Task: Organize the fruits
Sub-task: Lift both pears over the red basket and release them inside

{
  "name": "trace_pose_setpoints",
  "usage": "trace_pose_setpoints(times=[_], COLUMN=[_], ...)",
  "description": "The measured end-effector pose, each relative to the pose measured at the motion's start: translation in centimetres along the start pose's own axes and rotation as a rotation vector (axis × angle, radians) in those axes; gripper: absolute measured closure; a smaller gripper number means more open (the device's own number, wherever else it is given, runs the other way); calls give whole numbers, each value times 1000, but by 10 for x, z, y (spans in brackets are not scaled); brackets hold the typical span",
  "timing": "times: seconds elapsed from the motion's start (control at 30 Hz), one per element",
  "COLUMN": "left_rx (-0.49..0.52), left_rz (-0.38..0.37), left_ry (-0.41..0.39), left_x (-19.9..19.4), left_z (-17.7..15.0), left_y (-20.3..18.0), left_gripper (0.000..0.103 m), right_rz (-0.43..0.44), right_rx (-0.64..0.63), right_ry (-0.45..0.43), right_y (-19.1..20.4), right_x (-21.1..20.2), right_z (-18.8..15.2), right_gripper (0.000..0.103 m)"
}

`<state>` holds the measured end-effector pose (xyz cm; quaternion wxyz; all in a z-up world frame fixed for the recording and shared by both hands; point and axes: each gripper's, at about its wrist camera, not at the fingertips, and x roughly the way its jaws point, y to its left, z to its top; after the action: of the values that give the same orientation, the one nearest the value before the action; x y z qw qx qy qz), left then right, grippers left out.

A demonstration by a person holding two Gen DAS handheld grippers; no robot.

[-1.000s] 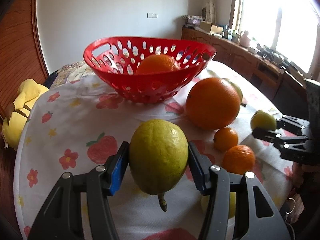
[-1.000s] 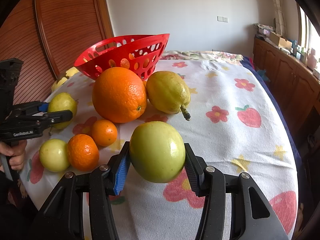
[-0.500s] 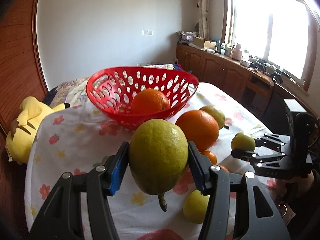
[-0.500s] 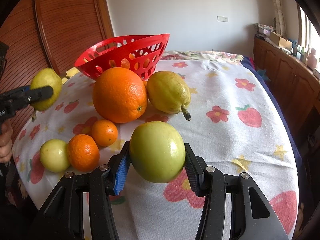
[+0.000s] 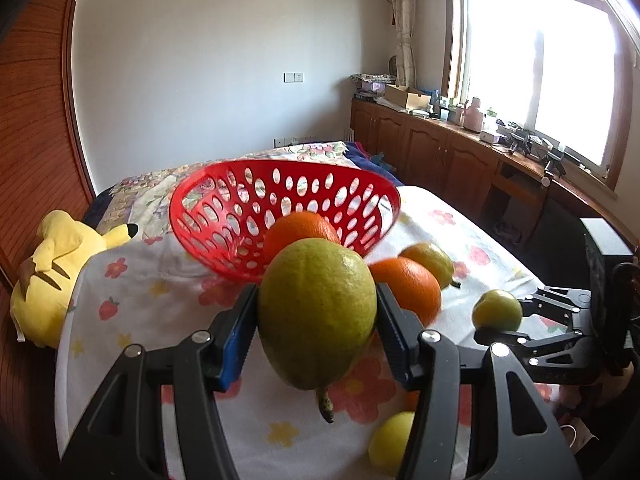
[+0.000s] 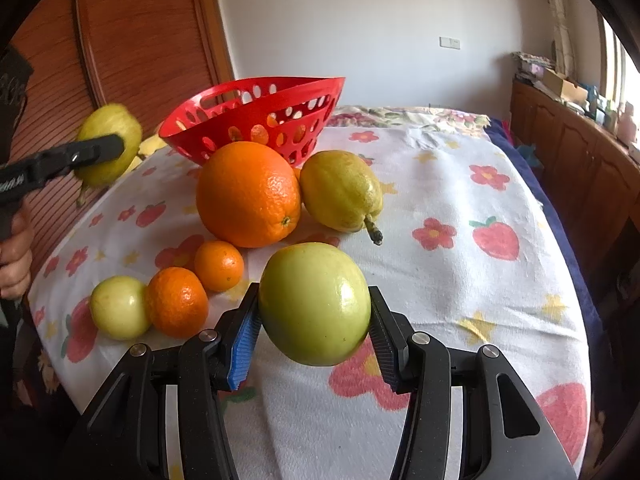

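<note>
The left gripper is clamped on a yellow-green pear, its pads pressed against both sides and the stem pointing down, held in the air short of the red basket. The right gripper grips a round green apple in the same way, also short of the basket and above the flowered tablecloth. From the right wrist view, the nearest loose fruit in front of the basket is a smaller green apple, touching a tangerine; a second tangerine sits just beyond, closer to the basket. Further on, a large orange rests right against the basket's near wall, with a second pear touching its right side, stem pointing toward the camera. The basket sits tilted on the cloth, its open mouth facing left in that view, and inside it lies another orange, seen clearly from the left wrist view just past the held pear. To the left of the basket in the left wrist view, a yellow plush toy lies off the edge of the cloth. Beyond the basket a wooden cabinet runs along the wall under a bright window.
</note>
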<state>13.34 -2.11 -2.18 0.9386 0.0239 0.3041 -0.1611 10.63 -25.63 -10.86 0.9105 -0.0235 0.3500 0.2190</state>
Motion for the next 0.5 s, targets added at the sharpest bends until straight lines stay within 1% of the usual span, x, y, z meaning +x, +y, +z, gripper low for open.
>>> trace_pose_setpoints(times=[0.2,0.33,0.5], left_rx=[-7,-15,-26], left_rz=[15,33,50], left_ry=[-16,-19,-16], left_x=[9,18,33], left_z=[17,27,37], left_y=[10,20,34], left_gripper=[47,47,47], right_rz=[19,24,38], right_rx=[-30,-77,-110], right_ry=[-37,-68,-96], right_y=[-1,0,-2], right_x=[-10,-14,-8], right_z=[27,55,89], right_gripper=[51,51,51])
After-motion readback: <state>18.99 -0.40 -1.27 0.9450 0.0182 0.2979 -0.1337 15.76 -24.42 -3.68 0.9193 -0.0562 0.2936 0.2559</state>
